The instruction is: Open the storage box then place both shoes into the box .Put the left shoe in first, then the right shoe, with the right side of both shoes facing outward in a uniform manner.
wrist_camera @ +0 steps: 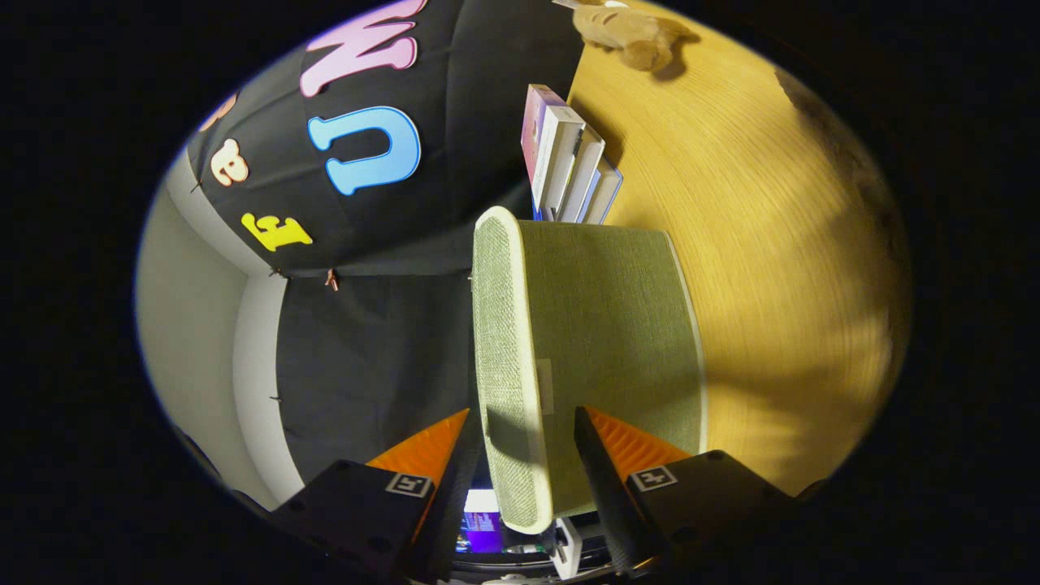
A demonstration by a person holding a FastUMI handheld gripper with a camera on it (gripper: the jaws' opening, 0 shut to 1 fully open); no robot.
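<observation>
The view is rolled onto its side. A green fabric storage box (617, 325) stands on the wooden table (780, 244), with its lid (497, 325) on; the lid is green with a pale rim. My gripper (524, 414) is open and its two fingers straddle the near edge of the lid. One finger lies over the lid's top face and the other beside the box's side wall. A narrow gap shows between the lid's rim and the finger on the box side. A small pale tab (544, 388) sits on the box wall just ahead of the fingers.
Several books (569, 162) stand upright right behind the box. A tan plush toy (630, 32) lies farther back on the table. The black booth wall (366, 349) rises close behind the box and books.
</observation>
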